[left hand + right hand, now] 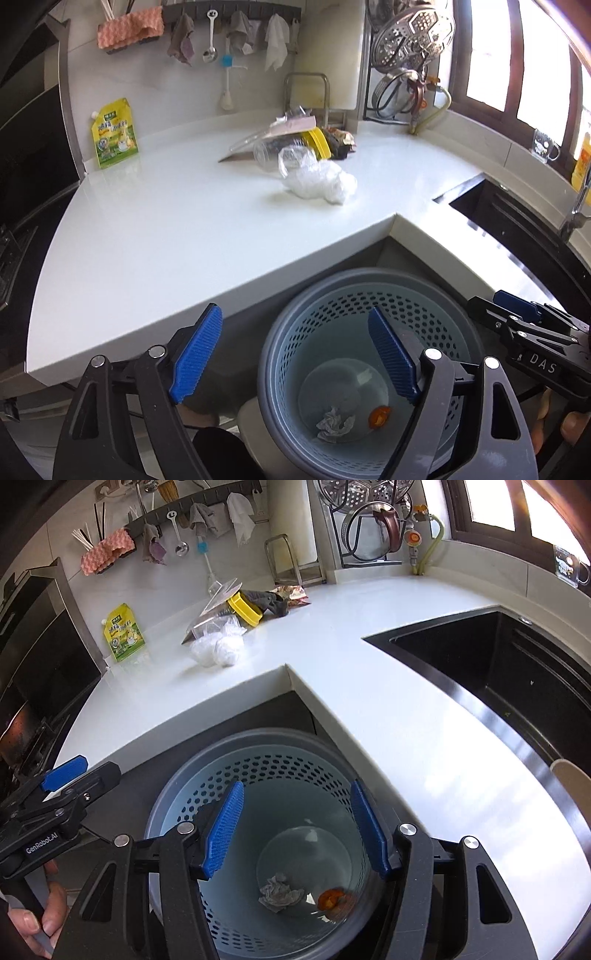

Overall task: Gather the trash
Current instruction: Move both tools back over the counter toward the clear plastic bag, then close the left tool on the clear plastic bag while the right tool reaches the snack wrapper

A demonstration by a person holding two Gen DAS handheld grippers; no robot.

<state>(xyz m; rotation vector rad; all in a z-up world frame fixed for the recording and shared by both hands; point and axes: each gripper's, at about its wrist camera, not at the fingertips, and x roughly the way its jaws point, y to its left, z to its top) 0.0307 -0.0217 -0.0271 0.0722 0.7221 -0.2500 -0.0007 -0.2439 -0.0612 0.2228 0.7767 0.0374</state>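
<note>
A grey perforated trash bin stands on the floor in the corner of the white countertop. At its bottom lie a crumpled grey paper and an orange scrap. My left gripper hangs above the bin's left rim, open and empty. My right gripper hovers over the bin mouth, open and empty. On the counter sits a pile of trash: crumpled clear plastic, a clear cup, a yellow lid, wrappers.
A yellow-green pouch leans on the wall at left. A black sink lies to the right. Cloths and utensils hang on a rail; a rack with pot lids stands at the back. A hand grips the left gripper's handle.
</note>
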